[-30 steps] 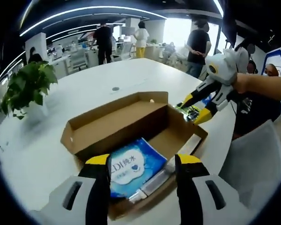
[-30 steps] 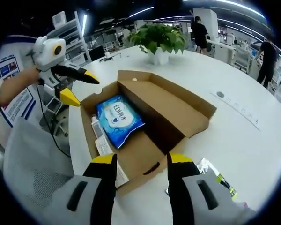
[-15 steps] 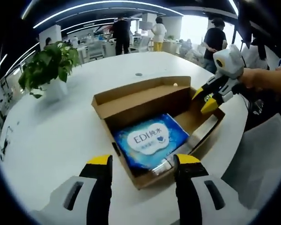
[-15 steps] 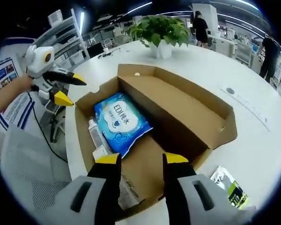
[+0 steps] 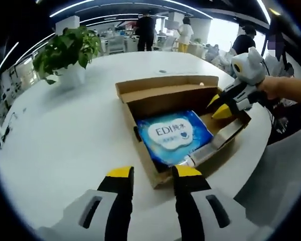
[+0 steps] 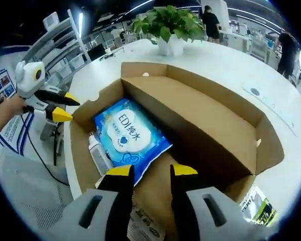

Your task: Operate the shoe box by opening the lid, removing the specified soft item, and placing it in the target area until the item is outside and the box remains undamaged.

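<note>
The right gripper (image 6: 146, 170) hung over the open shoe box (image 6: 210, 120), its yellow-tipped jaws a little apart with nothing between them, poised above the bare cardboard floor at the box's near end. Just beyond the tips lay the blue wipes pack (image 6: 130, 138), flat on the floor of the box, its white cloud label facing up. A small white bottle (image 6: 98, 153) lay alongside the pack against the box's left wall. The raised lid (image 6: 200, 113) stood on the far side of the pack.

The left gripper (image 5: 153, 173) also had its jaws slightly parted and empty; it hovered over the white table (image 5: 65, 145) just short of the box's near corner, outside the cardboard. From there the wipes pack (image 5: 173, 135) lay ahead inside the shoe box (image 5: 155, 95), past the near wall.

The right gripper view alone showed printed paper under the jaws at the box's near end and a green-and-black packet (image 6: 258, 206) on the table by the box's right corner. The left gripper view alone showed the right gripper (image 5: 220, 105) from outside, dipping over the far wall of the box, held by a hand (image 5: 271, 88). Both views took in the potted plant (image 5: 70, 50) near the table's edge, well apart from the box.
</note>
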A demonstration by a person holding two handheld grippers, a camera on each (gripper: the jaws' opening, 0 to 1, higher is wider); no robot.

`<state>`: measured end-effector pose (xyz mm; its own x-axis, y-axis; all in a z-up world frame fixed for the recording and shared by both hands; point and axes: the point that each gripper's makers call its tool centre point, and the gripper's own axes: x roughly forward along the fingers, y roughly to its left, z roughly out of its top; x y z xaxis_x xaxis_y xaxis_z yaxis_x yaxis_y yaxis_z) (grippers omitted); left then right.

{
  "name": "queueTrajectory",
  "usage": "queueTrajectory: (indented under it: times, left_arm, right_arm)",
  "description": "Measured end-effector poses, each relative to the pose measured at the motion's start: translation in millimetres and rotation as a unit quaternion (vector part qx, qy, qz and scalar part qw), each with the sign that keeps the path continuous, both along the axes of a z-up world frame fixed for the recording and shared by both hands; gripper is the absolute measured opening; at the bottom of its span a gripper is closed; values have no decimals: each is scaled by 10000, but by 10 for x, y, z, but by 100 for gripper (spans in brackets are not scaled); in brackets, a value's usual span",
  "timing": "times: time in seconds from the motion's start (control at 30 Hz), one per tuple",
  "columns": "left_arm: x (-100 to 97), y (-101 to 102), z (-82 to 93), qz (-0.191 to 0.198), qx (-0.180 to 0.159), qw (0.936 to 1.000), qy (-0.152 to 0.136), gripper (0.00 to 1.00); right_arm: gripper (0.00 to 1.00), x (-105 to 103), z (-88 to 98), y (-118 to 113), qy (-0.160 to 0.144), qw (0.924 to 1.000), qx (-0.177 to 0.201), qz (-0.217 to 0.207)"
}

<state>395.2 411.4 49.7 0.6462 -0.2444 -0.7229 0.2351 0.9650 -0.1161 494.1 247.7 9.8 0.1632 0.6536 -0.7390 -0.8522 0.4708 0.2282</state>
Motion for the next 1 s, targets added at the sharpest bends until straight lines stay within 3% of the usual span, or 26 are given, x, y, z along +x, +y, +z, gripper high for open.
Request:
queueTrajectory:
  times: [0.13,0.37,0.63,1.0]
  left_arm:
    - [-21,7,-39,53,-79,9999,30,15]
    - [-14,-14,-48,214,-323,9992,-10,10]
    - [-7,-40,-53,274,-372,9989,-34,7]
    - [-3,-37,-55,332,-372,9988,-35,7]
  right_arm:
    - [23,-6,-75,85,86,10000,-23,-12]
    - [27,13,-199,189,54,9999,-103,-84]
    - [6,-38,-291,209,306,9993,-98,-214]
    - [1,-20,-256,162,148,9996,-160,-199]
